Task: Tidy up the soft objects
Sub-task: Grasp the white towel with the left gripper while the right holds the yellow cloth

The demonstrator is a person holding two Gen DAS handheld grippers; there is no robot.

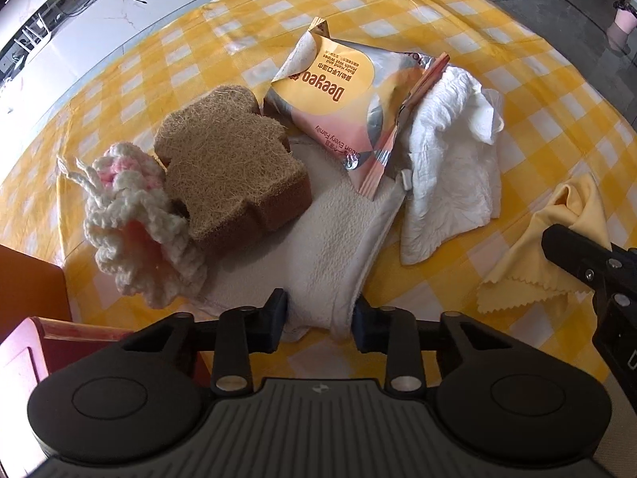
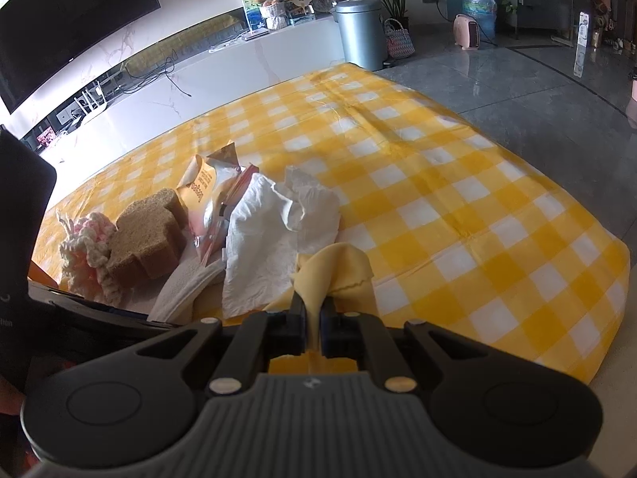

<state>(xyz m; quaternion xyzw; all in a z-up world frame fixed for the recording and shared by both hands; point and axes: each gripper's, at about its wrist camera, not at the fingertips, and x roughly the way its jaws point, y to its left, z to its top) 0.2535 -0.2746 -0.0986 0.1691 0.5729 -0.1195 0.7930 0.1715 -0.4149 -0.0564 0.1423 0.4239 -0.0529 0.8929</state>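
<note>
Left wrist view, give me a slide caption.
Left gripper clamps the white towel under the loofah sponge and wipes packet.

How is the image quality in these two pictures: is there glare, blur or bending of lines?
Left wrist view: sharp in the middle, glare on the silver foil of the orange wet-wipes packet; the yellow-and-white checked tablecloth curves strongly at the rim. Right wrist view: the grey tiled floor reflects window light, the wall television bows, and edges darken.

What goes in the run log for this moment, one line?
left gripper: closed on white terry towel edge | right gripper: shut on pale yellow cloth | brown loofah sponge, wet-wipes pack: lying on towel
</note>
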